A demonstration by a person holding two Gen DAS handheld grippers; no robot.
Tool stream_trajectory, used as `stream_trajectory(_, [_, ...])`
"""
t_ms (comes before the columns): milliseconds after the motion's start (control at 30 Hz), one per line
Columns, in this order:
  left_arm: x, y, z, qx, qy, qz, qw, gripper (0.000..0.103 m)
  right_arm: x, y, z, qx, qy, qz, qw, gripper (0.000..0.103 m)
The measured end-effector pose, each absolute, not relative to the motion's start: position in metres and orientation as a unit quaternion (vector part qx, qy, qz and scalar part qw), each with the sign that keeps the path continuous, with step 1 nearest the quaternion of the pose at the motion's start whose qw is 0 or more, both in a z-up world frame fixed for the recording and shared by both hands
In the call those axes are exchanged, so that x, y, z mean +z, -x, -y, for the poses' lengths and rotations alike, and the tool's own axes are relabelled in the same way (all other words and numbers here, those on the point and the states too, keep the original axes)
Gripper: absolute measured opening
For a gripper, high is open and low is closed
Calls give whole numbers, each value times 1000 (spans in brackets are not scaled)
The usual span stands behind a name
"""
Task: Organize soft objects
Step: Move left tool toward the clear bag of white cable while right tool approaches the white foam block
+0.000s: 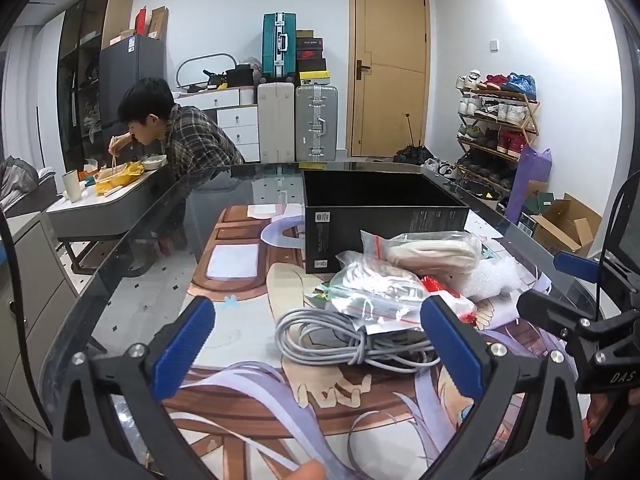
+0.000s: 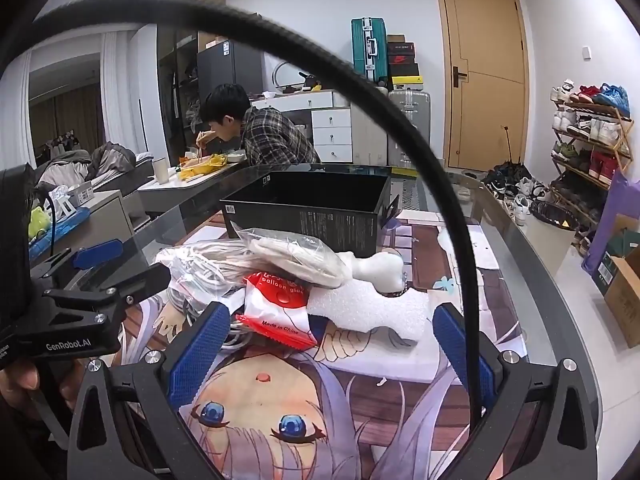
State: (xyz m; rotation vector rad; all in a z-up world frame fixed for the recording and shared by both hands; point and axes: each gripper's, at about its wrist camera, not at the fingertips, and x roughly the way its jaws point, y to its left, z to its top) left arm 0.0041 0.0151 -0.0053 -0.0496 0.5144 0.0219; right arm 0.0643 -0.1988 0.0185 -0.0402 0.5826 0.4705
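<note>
Left gripper point(image 1: 320, 344), nearest the left wrist lens: black frame, blue ribbed pads, jaws spread wide with nothing pressed between them. In the gap between the jaws, toward the right-hand pad, lies a loosely coiled grey cable point(image 1: 352, 344), resting on the glass tabletop point(image 1: 132, 292) over an anime-print mat point(image 1: 256, 400). Just beyond the jaw tips: a clear zip bag of white cord point(image 1: 376, 284); behind it and to the right, a second clear zip bag holding a cream fabric bundle point(image 1: 432, 254); right of that, crumpled bubble wrap point(image 1: 492, 278). Beyond the pile, straight ahead of the jaws, an open black cardboard box point(image 1: 384, 216) stands upright.

Right gripper point(image 2: 336, 352), nearest the right wrist lens: same build, jaws likewise fully spread, gripping nothing. A red-and-white plastic packet printed "balloon glue" point(image 2: 280, 308) lies just ahead of the left-hand pad, partly within the gap. A white foam sheet point(image 2: 368, 312) extends across the gap ahead of the tips, a white bone-shaped soft toy point(image 2: 380, 270) resting on its far edge. The bagged cords lie ahead and to the left. The black box stands beyond them. A thick black cable point(image 2: 360, 76) arcs close across the lens.

Background: a person in a plaid shirt point(image 1: 192, 140) bent over a side table, left of the jaws; a wooden door point(image 1: 388, 68) ahead; a shoe rack point(image 1: 496, 128) to the right.
</note>
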Motion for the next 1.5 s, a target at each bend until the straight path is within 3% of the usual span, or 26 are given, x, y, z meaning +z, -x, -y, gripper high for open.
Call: stream_trajectory(1500, [-2,-9,-21,-5,9,-267,964,103,13,-85,203,220,14,-306,926,103])
